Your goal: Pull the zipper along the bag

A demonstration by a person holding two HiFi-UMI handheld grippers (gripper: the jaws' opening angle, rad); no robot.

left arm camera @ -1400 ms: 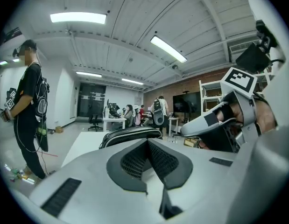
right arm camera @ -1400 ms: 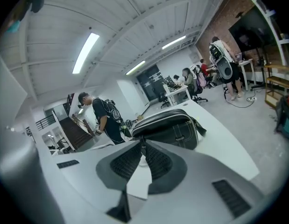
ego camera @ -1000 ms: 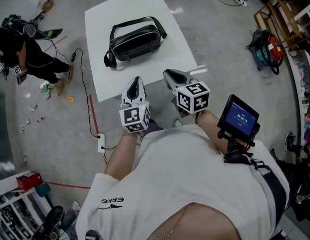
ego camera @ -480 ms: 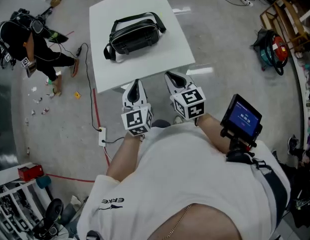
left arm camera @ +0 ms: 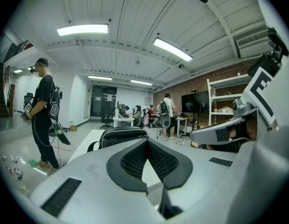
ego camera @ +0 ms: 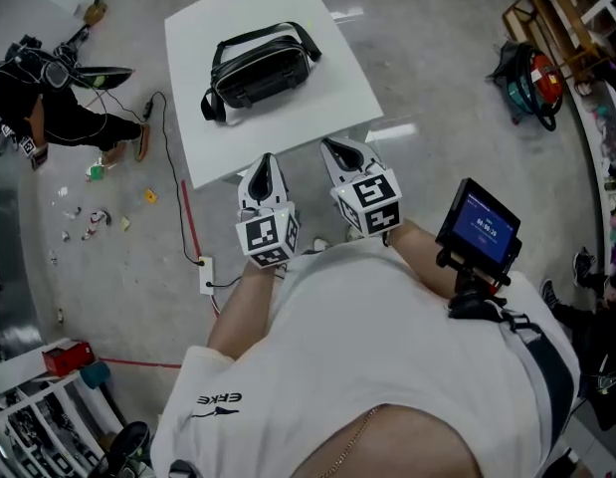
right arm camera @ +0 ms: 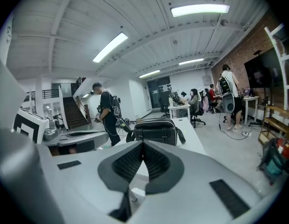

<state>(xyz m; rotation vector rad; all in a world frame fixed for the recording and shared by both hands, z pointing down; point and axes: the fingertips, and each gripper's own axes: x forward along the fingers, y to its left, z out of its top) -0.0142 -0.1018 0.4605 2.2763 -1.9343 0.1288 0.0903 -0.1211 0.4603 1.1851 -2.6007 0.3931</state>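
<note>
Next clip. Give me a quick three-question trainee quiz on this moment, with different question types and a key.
1. True or false: the black bag lies on the white table.
2. The right claw is: A) shut on the bag; B) shut and empty; C) wide open.
3. What is the left claw holding?
Key: 1 true; 2 B; 3 nothing.

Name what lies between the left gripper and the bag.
Only a bare stretch of the white table lies between the left gripper and the black bag, as the head view shows.
</note>
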